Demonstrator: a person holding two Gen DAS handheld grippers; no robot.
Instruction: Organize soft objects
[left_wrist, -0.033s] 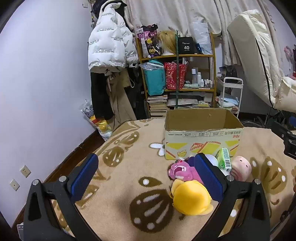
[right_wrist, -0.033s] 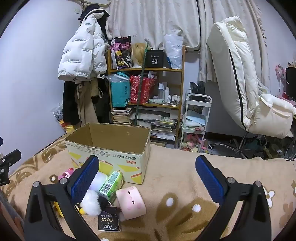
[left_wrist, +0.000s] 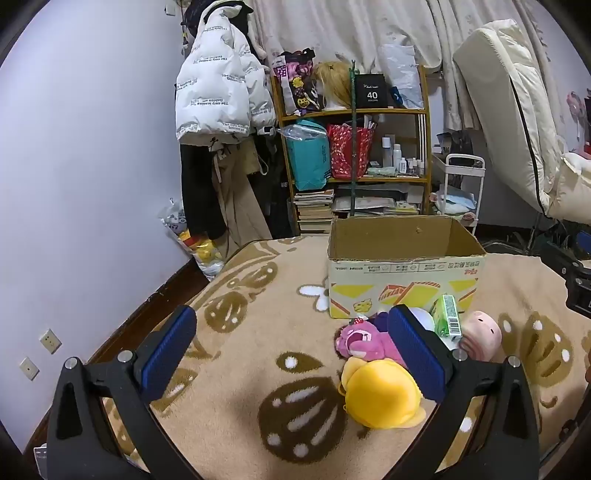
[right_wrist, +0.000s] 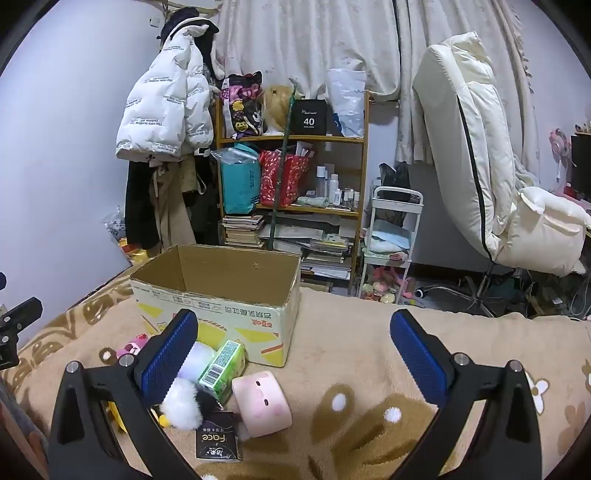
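An open cardboard box (left_wrist: 402, 273) stands on a beige patterned blanket (left_wrist: 258, 332); its inside looks bare. In front of it lie soft toys: a yellow plush (left_wrist: 380, 395), a pink bear plush (left_wrist: 364, 341), a pink pig cushion (left_wrist: 480, 334), a white fluffy toy (right_wrist: 183, 404). A green packet (left_wrist: 448, 317) leans among them. My left gripper (left_wrist: 291, 354) is open above the blanket, left of the toys. My right gripper (right_wrist: 291, 354) is open, with the pig cushion (right_wrist: 264, 404), green packet (right_wrist: 221, 365) and box (right_wrist: 218, 295) ahead left.
A black "Face" packet (right_wrist: 218, 441) lies by the pig cushion. A cluttered shelf (left_wrist: 354, 162), hung coats (left_wrist: 221, 110), a white cart (right_wrist: 391, 236) and a cream chair (right_wrist: 491, 177) stand behind. The blanket's left edge (left_wrist: 155, 306) drops to the floor.
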